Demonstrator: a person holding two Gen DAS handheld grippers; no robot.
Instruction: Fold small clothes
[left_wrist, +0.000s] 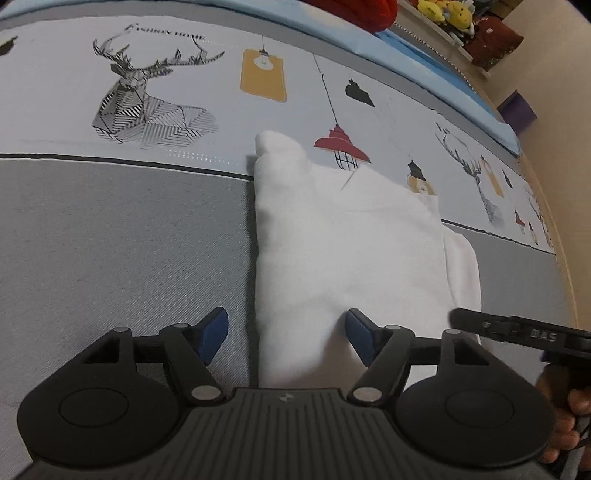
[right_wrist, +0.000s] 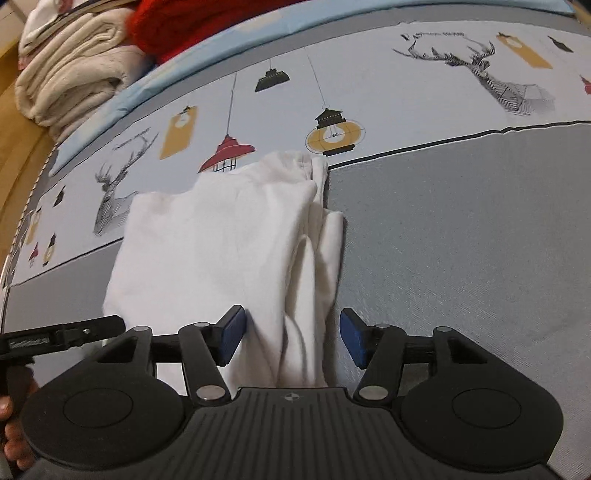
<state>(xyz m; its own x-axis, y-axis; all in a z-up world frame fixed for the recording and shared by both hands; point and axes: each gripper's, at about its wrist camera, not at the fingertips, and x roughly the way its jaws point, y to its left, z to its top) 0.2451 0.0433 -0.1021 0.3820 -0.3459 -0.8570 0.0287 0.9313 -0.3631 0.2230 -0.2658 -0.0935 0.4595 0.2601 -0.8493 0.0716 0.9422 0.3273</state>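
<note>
A white garment (left_wrist: 343, 251) lies partly folded on the bed cover, a long strip running away from me. My left gripper (left_wrist: 286, 334) is open, its blue pads astride the garment's near left edge. In the right wrist view the same garment (right_wrist: 221, 240) shows bunched folds along its right side. My right gripper (right_wrist: 291, 338) is open, its pads astride the near right folds. Neither gripper pinches the cloth. The right gripper's body shows in the left wrist view (left_wrist: 517, 332), and the left gripper's body in the right wrist view (right_wrist: 62, 332).
The grey bed cover (left_wrist: 129, 240) has a pale band printed with deer and lamps (left_wrist: 147, 107). Folded cream blankets (right_wrist: 66, 70) and a red item (right_wrist: 192, 26) lie at the far edge. Plush toys (left_wrist: 443, 13) sit on a shelf beyond.
</note>
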